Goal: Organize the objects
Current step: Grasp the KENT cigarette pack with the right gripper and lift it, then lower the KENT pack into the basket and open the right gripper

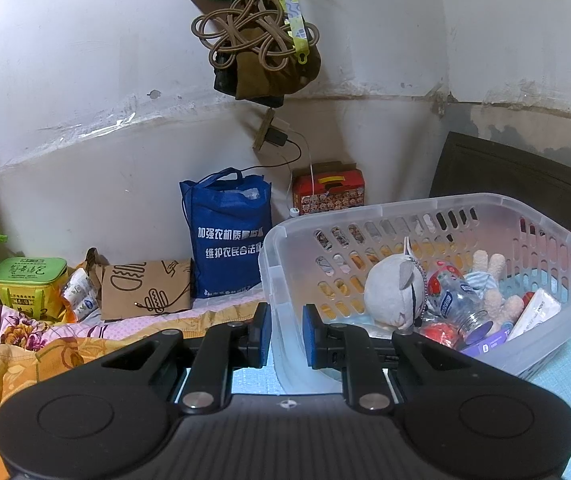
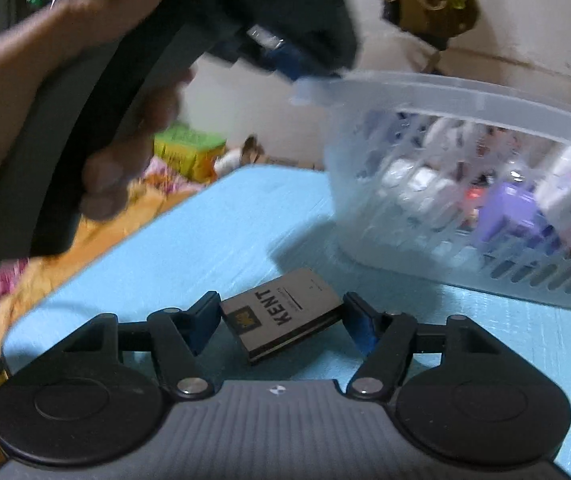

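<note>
A clear plastic basket (image 1: pixel 481 208) stands on a light blue mat and holds a grey plush toy (image 1: pixel 395 292), a clear bottle (image 1: pixel 459 300), a white packet and other small items. My left gripper (image 1: pixel 285 328) is closed on the basket's near left corner rim; the right wrist view shows it (image 2: pixel 305 76) clamped on that rim. A grey KENT pack (image 2: pixel 281 314) lies flat on the mat (image 2: pixel 213 240) between the fingers of my right gripper (image 2: pixel 281 320). The right gripper's jaws stand open on either side of the pack. The basket also shows in the right wrist view (image 2: pixel 465 92).
A blue tote bag (image 1: pixel 225 236), a brown paper bag (image 1: pixel 145 290), a green tin (image 1: pixel 29 284) and a red box (image 1: pixel 327 192) stand along the wall. Flowered orange bedding (image 1: pixel 17 360) lies left of the mat. A bag with cords (image 1: pixel 261 48) hangs on the wall.
</note>
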Motion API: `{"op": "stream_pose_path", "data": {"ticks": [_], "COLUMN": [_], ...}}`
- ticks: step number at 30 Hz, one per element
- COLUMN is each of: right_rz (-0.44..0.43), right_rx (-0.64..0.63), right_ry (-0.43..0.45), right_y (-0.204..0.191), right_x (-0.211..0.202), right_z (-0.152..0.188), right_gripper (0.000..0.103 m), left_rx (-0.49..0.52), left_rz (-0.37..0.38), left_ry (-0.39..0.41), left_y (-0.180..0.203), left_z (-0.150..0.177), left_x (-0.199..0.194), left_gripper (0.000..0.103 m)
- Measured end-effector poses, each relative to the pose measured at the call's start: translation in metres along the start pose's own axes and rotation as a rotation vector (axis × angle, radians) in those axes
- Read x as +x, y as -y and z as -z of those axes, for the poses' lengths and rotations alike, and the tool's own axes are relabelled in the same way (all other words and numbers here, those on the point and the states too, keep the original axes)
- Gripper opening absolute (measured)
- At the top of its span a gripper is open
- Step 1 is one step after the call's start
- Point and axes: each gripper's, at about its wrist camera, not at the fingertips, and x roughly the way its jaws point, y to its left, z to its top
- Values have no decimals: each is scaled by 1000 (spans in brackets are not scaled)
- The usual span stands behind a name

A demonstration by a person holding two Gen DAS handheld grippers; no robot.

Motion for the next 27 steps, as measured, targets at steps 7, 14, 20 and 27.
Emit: {"op": "stream_pose_path", "data": {"ticks": [7,14,20,27], "right_rz": [19,96,149,136], "right_rx": [16,59,47,48], "right_ry": [58,86,252,287], "right_y": [4,39,47,71], "right_x": [-10,-57,-137,-106], "right_z": [3,15,-13,-107], "right_gripper": [70,70,70,70], "left_rx": [2,6,8,1], "left_rz": [-1,-3,-4,-1], "left_ry": [-1,1,1,-2], "left_y": [1,1,1,-1], "left_z": [-1,-1,-1,-1], "left_x": [-1,0,0,0], "left_gripper": [21,21,21,21]}}
